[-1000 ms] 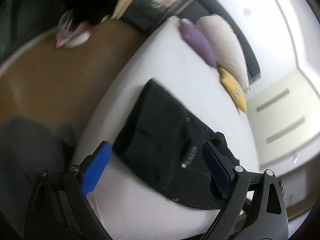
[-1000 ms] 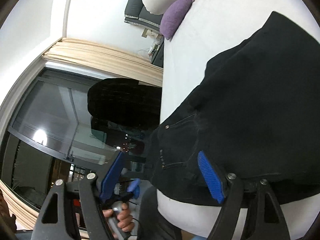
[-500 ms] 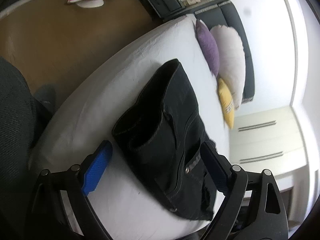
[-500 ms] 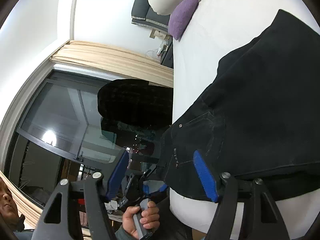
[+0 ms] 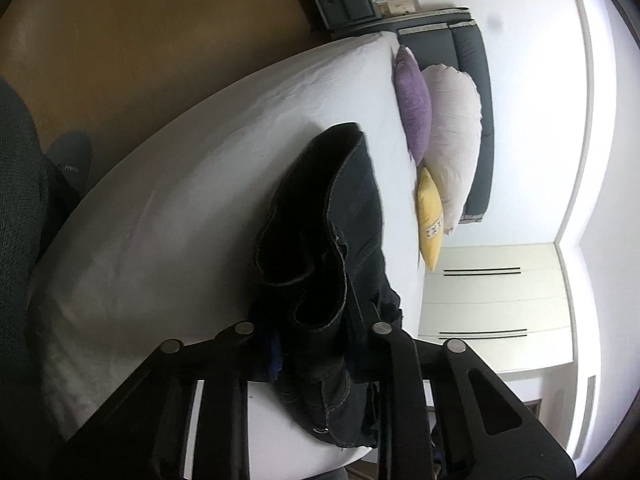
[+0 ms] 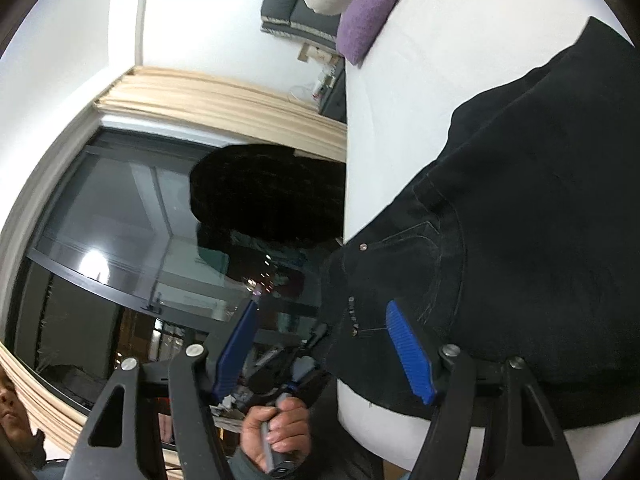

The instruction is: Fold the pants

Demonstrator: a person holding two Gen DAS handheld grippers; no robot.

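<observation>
Black denim pants (image 5: 340, 248) lie bunched near the foot edge of the white-sheeted bed (image 5: 168, 208), their waistband pinched in the closed left gripper (image 5: 308, 344) while the right gripper (image 6: 324, 344) hovers wide apart beside them, folding apparently barely begun, no neat crease yet.

Both wrist views close over pants (image 5: 344, 248), bed (image 5: 168, 208) shared.
</observation>
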